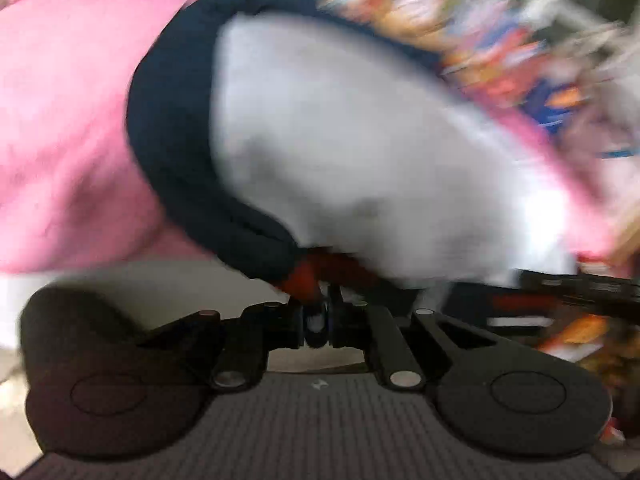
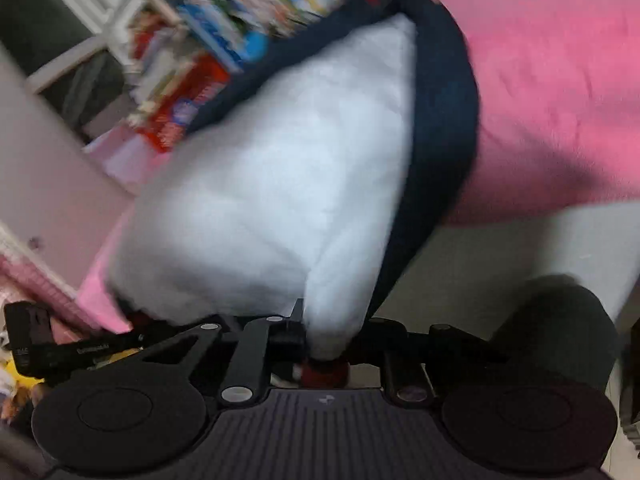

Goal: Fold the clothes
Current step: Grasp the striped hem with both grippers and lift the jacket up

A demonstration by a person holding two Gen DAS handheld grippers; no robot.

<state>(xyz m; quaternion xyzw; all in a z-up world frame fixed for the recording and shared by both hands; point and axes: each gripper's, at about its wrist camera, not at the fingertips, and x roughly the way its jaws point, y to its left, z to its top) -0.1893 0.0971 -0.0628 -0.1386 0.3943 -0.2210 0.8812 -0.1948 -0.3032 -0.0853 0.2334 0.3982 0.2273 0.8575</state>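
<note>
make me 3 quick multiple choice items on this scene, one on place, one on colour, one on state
1. The garment lies over:
A. a pink cover
B. a wooden floor
C. a metal sink

2. The garment's edge band is:
A. yellow
B. dark navy
C. green

3. The left gripper is:
A. wide open, clear of cloth
B. out of view
C. shut on the garment

Answers:
1 A, the pink cover spreads behind it.
2 B, a dark band borders the white cloth.
3 C, cloth is bunched between its closed fingers.
</note>
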